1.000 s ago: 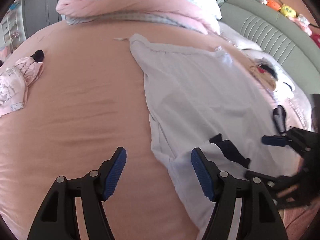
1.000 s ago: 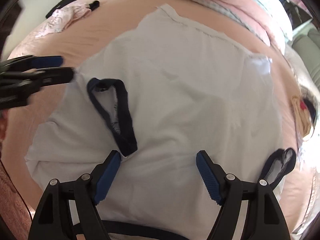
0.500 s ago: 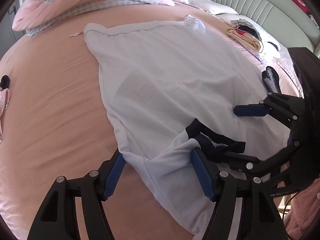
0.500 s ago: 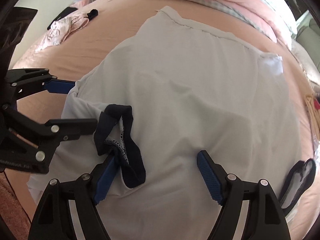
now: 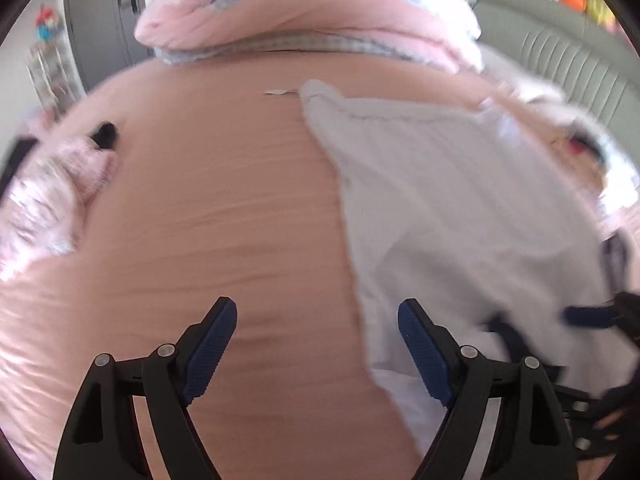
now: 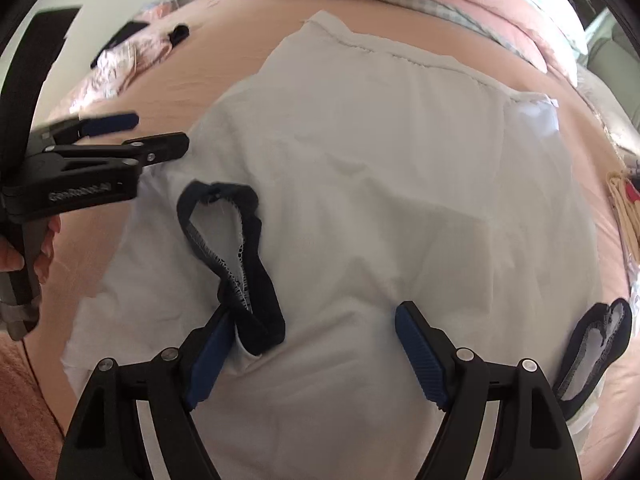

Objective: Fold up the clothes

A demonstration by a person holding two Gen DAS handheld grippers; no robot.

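A white T-shirt (image 6: 400, 152) with navy cuffs lies spread on the pink bed sheet (image 5: 208, 216). Its left sleeve is folded inward, so the navy cuff (image 6: 244, 256) rests on the body; the other cuff (image 6: 596, 348) lies at the right edge. My right gripper (image 6: 316, 348) stands open over the shirt, its left finger beside the folded cuff. My left gripper (image 5: 316, 340) is opening, with nothing between its jaws, and hovers over the sheet and the shirt's left edge (image 5: 356, 288). The left gripper (image 6: 156, 134) also shows at the shirt's left side in the right wrist view.
A pink quilt pile (image 5: 300, 20) lies at the bed's far end. A pink patterned garment (image 5: 48, 200) and a black sock (image 5: 106, 134) sit at the left. Folded clothes (image 5: 580, 148) lie at the right, near a green padded headboard (image 5: 560, 56). A person's hand (image 6: 16, 252) holds the left gripper.
The left gripper has drawn back to the left off the folded sleeve, its jaws wider. The navy cuff now lies on the shirt body. The right gripper has closed in on the cuff.
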